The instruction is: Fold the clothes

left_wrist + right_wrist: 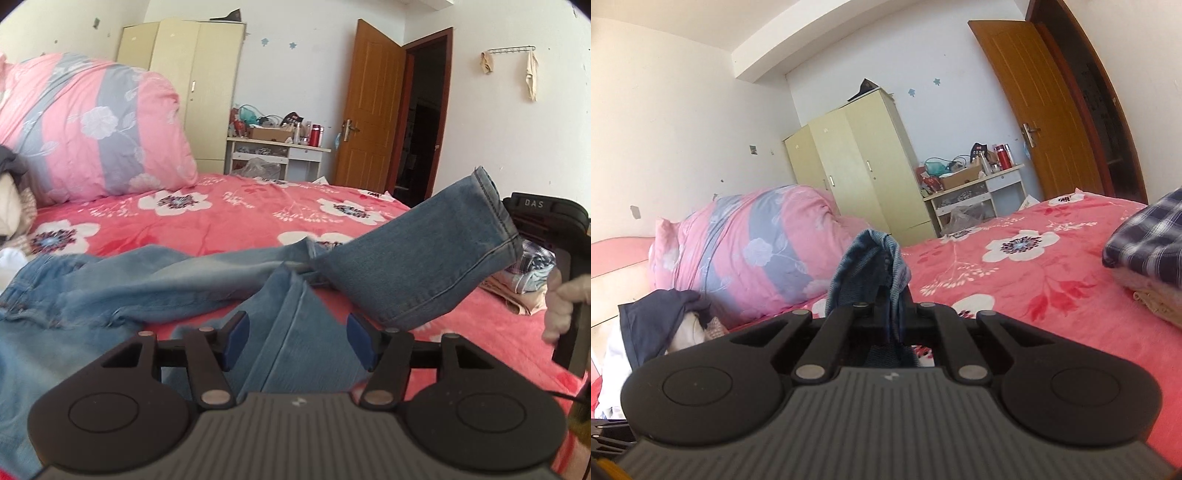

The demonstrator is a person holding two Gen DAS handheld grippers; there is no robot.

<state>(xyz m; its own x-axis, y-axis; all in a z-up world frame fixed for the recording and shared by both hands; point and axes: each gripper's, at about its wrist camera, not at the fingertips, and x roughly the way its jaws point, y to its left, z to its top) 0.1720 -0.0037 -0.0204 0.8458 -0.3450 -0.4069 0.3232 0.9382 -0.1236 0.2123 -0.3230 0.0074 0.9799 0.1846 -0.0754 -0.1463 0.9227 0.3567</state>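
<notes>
My right gripper (886, 306) has its jaws clamped on the jeans (424, 258) hem, centre frame; my left gripper (295, 338) jaws straddle 1 leg, half-wide, on the bed (240, 210).

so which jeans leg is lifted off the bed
The leg on the right, its hem raised by the right gripper; the other leg lies flat between the left gripper's open fingers.

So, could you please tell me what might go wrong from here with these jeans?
1. The right gripper pinches only the hem of the jeans, so the lifted leg could slip out.
2. The left gripper is open over the other leg without pressing, so that leg may drag along and bunch on the bed.
</notes>
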